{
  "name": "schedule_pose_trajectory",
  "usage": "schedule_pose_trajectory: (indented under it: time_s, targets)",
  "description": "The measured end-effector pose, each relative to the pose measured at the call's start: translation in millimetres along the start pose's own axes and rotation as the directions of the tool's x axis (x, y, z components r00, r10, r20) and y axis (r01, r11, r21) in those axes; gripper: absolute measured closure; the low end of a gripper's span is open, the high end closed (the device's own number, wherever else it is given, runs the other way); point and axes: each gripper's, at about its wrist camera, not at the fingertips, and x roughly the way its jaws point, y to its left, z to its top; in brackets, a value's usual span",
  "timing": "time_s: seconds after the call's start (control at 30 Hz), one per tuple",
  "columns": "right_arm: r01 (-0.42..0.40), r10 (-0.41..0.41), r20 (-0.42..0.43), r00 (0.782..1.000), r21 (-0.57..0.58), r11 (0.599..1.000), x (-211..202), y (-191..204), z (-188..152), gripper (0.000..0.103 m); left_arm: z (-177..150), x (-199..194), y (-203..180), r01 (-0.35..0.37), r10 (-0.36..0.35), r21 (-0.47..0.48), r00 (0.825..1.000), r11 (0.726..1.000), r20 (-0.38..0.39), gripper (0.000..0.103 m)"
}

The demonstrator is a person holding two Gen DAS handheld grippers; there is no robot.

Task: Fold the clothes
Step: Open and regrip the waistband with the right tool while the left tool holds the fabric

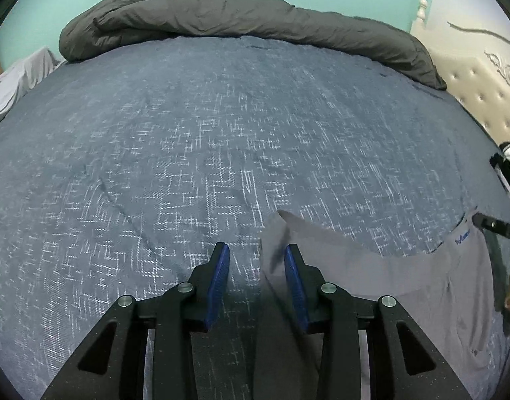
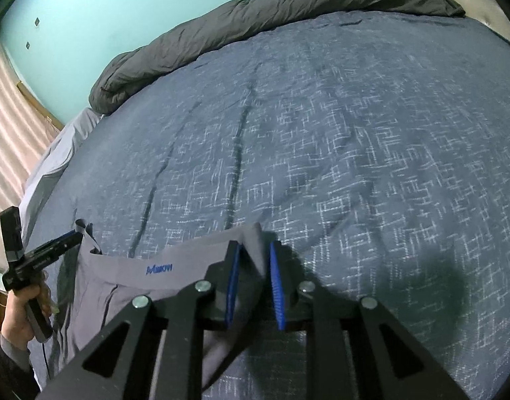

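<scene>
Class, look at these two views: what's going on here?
A person holds a gripper in each hand over a bed. A grey garment lies at its near edge. The left gripper is open at one top corner. The right gripper is open with the other corner between its pads. Neither pinches the cloth.

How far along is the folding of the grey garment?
Done: the grey garment lies spread on the blue bed cover, logo waistband flat. In hand: left gripper and right gripper each straddle a waistband corner, jaws apart, not gripping. Remaining: every fold; none shows yet.
</scene>
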Motion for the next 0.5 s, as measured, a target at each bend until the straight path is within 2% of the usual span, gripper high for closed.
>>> schedule_pose_trajectory:
  time_s: [0.1,0.13,0.17,0.27,0.4,0.47,0.5]
  targets:
    - [-0.014,0.014,-0.004,1.000,0.002,1.000,3,3,-3,0.086,0,5,-1,-0.001,0.001,0.001,1.000,1.000,0.009,0.065]
    - [-0.007,0.007,-0.003,1.000,-0.007,1.000,2,3,-4,0.086,0,6,-2,-0.004,0.004,0.004,1.000,1.000,0.014,0.068]
    - [-0.006,0.006,-0.001,1.000,-0.009,1.000,1,3,-4,0.086,-1,5,-4,-0.004,0.004,0.005,1.000,1.000,0.016,0.078]
    - [-0.008,0.008,0.005,1.000,-0.009,1.000,-1,2,-4,0.086,-1,7,-9,0.024,-0.025,0.011,1.000,1.000,0.010,0.095]
    - [-0.008,0.008,0.009,1.000,-0.009,1.000,-3,1,-4,0.087,-3,6,-12,0.042,-0.043,0.009,0.999,0.999,0.020,0.099]
    - [-0.002,0.002,0.016,1.000,-0.019,1.000,-5,4,-4,0.098,-4,0,-6,0.051,-0.050,-0.023,0.998,0.998,0.044,0.100]
    - [-0.007,0.008,0.033,0.999,-0.013,1.000,-8,4,-3,0.099,-4,-6,-1,0.063,-0.059,-0.054,0.996,0.997,0.066,0.100]
